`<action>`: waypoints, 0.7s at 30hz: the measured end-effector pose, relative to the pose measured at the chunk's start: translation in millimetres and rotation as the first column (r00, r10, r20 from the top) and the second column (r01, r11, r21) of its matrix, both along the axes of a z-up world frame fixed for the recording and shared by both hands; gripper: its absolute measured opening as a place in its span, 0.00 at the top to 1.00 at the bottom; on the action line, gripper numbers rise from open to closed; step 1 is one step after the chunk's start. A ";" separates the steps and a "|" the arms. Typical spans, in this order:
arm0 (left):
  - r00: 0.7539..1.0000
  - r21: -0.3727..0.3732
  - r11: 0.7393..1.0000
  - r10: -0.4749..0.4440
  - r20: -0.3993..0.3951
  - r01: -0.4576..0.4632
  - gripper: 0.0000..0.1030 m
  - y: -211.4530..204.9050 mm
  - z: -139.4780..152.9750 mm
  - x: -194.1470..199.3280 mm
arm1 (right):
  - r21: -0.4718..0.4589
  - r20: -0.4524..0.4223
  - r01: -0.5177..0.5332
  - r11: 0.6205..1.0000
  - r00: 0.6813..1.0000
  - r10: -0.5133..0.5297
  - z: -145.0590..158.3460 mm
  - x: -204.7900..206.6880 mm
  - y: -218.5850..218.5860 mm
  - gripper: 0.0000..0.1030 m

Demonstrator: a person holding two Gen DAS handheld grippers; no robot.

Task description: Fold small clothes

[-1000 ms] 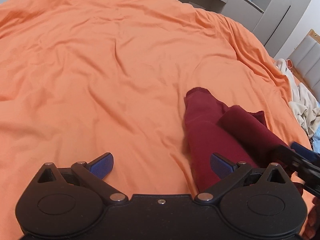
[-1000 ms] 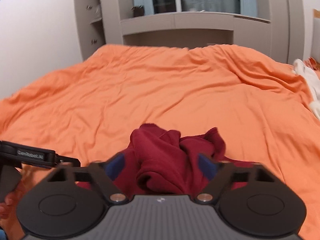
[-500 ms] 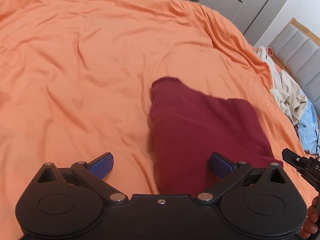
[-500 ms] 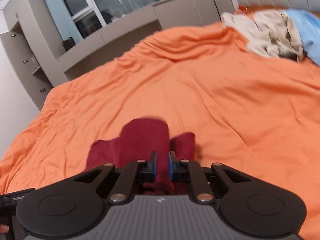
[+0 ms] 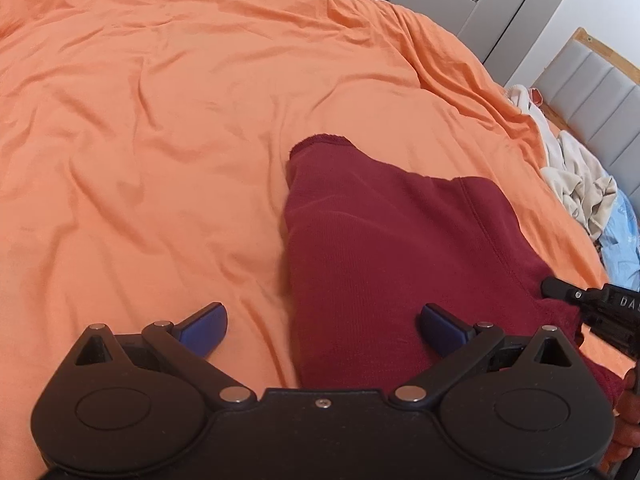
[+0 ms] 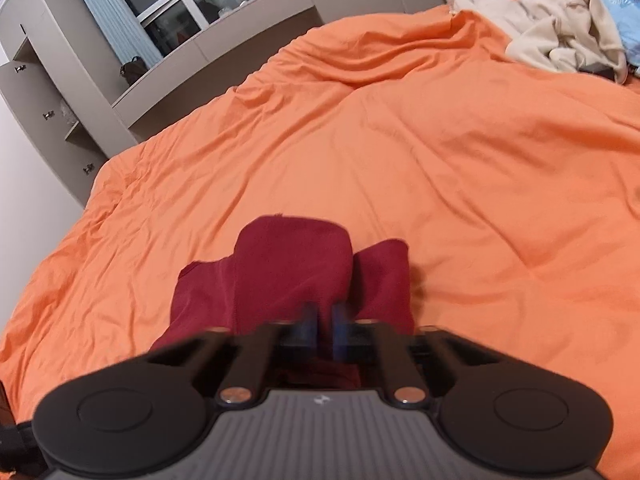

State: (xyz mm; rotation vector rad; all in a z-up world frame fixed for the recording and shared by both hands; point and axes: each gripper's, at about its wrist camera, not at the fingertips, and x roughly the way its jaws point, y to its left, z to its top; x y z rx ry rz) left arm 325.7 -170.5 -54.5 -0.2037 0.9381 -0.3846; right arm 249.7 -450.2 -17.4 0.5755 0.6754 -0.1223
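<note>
A dark red garment (image 5: pixel 380 248) lies spread on the orange bedcover (image 5: pixel 160 120). In the left wrist view my left gripper (image 5: pixel 322 322) is open, its blue pads apart, with the right pad over the garment's near part and the left pad over bare cover. In the right wrist view my right gripper (image 6: pixel 322 330) is shut on the near edge of the red garment (image 6: pixel 292 264), which stretches away from it. The right gripper's black body (image 5: pixel 596 308) shows at the right edge of the left wrist view.
A heap of beige, white and light blue clothes (image 6: pixel 560 28) lies at the bed's far right, also seen in the left wrist view (image 5: pixel 580 184). Grey cabinets and a window (image 6: pixel 160 12) stand behind the bed. A padded headboard (image 5: pixel 592 84) is at right.
The right gripper has shut on the bunched red garment and pulled it out, so it now lies spread flatter. The left gripper stays open and has shifted a little.
</note>
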 end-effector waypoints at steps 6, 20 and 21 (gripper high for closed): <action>0.999 0.004 0.999 -0.051 0.008 0.051 0.00 -7.0 13.2 0.6 | 0.009 0.064 0.098 0.995 0.993 -0.098 8.9 -22.3 -15.3 0.94; 0.999 0.072 0.997 -0.040 0.026 0.038 0.00 -4.8 25.0 -7.4 | -0.137 -0.001 0.003 0.991 1.000 -0.004 19.1 -27.5 16.9 0.21; 0.999 0.077 0.996 -0.038 0.028 0.036 0.00 -4.4 26.2 -9.1 | -0.160 -0.010 -0.006 0.987 1.000 0.004 20.1 -28.8 22.5 0.14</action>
